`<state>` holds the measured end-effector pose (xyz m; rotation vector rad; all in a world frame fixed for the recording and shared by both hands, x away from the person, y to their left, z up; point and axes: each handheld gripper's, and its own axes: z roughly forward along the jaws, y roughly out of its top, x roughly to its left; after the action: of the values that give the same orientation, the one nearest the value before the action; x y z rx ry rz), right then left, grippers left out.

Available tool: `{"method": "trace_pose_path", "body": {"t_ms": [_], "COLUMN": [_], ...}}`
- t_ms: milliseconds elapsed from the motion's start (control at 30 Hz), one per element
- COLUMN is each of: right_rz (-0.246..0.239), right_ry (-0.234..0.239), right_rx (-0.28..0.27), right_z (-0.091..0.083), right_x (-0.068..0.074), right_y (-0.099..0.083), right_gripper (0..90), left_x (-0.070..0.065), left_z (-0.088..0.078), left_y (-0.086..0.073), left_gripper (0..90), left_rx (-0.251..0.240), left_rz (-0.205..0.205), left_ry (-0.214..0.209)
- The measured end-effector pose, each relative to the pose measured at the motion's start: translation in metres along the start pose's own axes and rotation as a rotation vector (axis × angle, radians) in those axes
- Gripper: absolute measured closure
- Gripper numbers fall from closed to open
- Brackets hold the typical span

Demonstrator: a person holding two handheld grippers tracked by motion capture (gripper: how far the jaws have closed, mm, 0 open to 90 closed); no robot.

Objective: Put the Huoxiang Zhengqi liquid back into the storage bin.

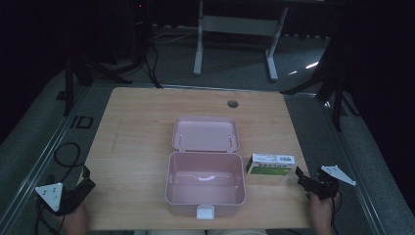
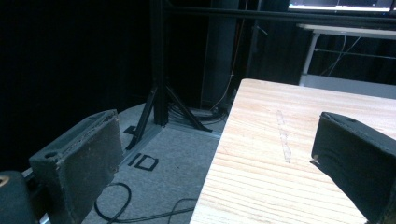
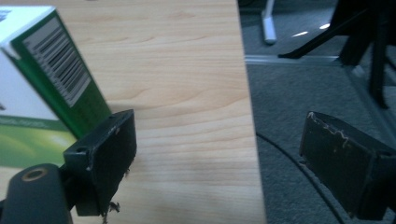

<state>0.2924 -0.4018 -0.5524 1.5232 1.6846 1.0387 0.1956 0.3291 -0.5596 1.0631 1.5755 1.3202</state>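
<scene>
A wooden table [image 1: 147,127] is carrying a pink box [image 1: 205,183] near its front edge, with the hinged lid [image 1: 205,133] lying open and flat behind the tub and a white latch [image 1: 205,212] hanging at the tub's front wall. The tub is showing a bare pink interior.

A green-and-white carton [image 1: 270,165] is lying just beside the tub, toward the right gripper [image 1: 304,180]. That gripper is being held at the table's front right corner by the person's right hand [image 1: 320,210], its jaws standing wide apart and gripping nothing. In the right gripper view the carton [image 3: 46,88] is sitting just beyond and outside one jaw, its barcoded end face turned toward the camera; whether it is touching that jaw cannot be told. The table edge is running between the two jaws, so that one jaw is lying over wood and the other over grey floor [image 3: 299,107].

The left gripper [image 1: 83,183] is being held at the front left corner of the table, well apart from the pink box. In the left gripper view its jaws are likewise standing wide apart with nothing between them; one jaw is lying over the table [image 2: 289,140], the other over the floor, where a black cable [image 2: 116,205] is looping below it and a black stand [image 2: 159,93] is rising beyond it.
</scene>
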Motion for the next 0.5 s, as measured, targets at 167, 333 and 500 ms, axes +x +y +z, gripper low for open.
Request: {"method": "trace_pose_path", "body": {"t_ms": [167, 333, 500], "right_rz": [-0.008, -0.065, -0.128], "right_ry": [0.074, 0.189, 0.245], "right_rx": [0.110, 0.161, 0.215], "right_z": [0.006, 0.001, -0.005], "right_x": [0.000, 0.002, 0.002], "right_y": [0.003, 0.001, 0.000], "right_gripper": [13.2, 12.1, 12.9], "left_x": [-0.004, -0.001, -0.003], "left_z": [0.003, 0.002, 0.002], "left_y": [0.000, 0.000, 0.000], "left_gripper": [2.1, 2.1, 2.1], "left_rx": [0.021, 0.012, 0.025], "left_rz": [0.040, 0.013, 0.036], "left_ry": [-0.040, -0.043, -0.050]}}
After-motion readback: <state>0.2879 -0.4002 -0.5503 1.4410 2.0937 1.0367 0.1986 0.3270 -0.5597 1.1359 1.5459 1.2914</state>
